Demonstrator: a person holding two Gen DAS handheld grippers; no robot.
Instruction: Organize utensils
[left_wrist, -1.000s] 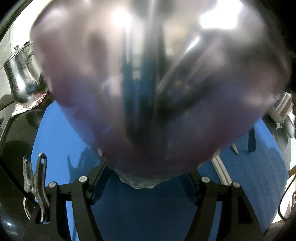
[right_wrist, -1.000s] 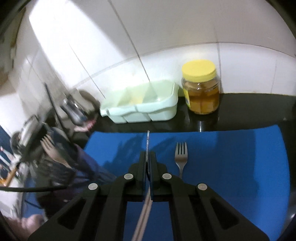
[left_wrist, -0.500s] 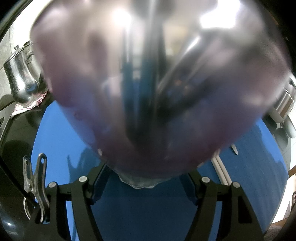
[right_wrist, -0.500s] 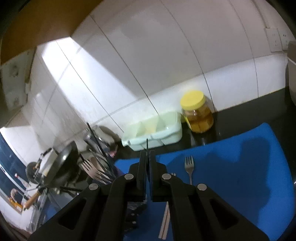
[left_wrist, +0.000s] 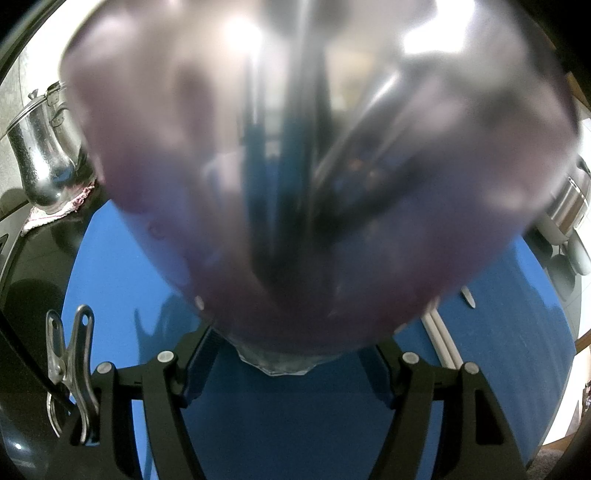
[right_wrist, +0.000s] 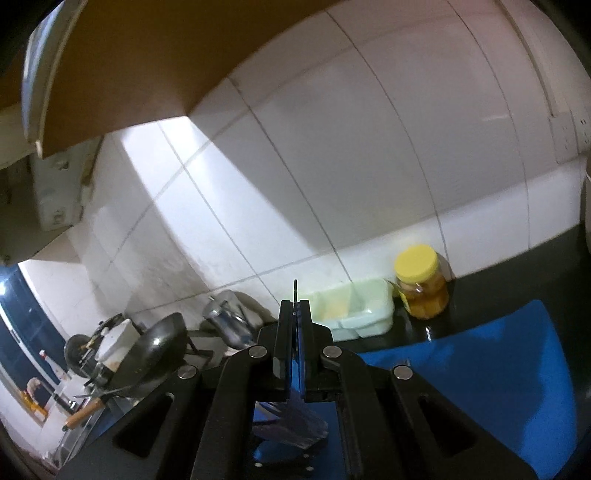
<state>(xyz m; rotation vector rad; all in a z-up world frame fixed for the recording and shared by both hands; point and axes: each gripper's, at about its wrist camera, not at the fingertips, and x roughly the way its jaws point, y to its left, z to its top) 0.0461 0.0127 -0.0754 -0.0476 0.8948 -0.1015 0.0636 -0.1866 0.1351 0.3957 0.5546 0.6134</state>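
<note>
Step in hand, as judged: carrying one utensil to the holder. Next move likely calls for tipping it down into the cup's mouth.

Left gripper (left_wrist: 291, 354) clamps the base of a translucent cup (left_wrist: 317, 177) that already holds dark utensils, above the blue mat (left_wrist: 122, 266).

Right gripper (right_wrist: 294, 350) is pinched on a thin dark utensil (right_wrist: 295, 291), tip poking just past the fingertips. Green tray (right_wrist: 354, 310) lies well beyond.
</note>
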